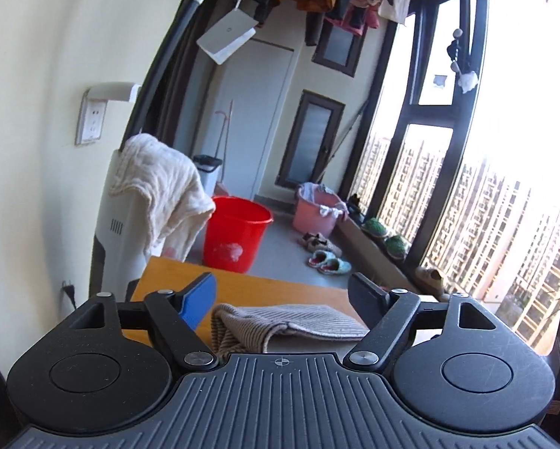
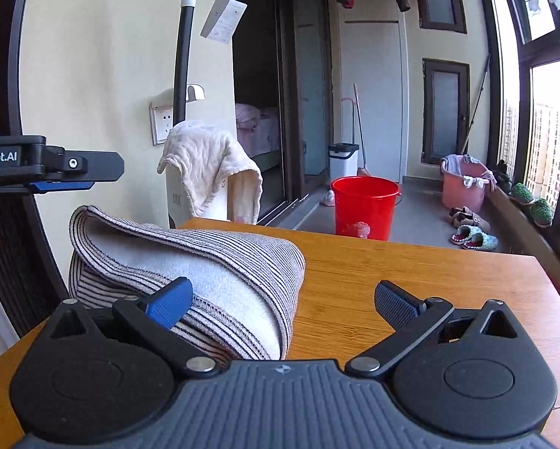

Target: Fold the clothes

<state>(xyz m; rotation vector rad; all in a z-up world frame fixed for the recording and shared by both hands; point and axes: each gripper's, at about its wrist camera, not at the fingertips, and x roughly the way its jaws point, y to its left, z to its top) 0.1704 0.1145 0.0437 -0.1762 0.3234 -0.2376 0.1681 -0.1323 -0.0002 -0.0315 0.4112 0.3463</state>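
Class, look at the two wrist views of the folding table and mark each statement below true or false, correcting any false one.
1. The striped garment lies on the wooden table. True.
2. The left gripper is clamped on the garment. False: its jaws stand apart above the cloth with nothing between them.
3. A red bucket stands on the floor beyond the table. True.
4. The right gripper is shut. False: its jaws are open, one finger over the garment.
5. The pink basket sits on the table. False: it is on the floor by the window.
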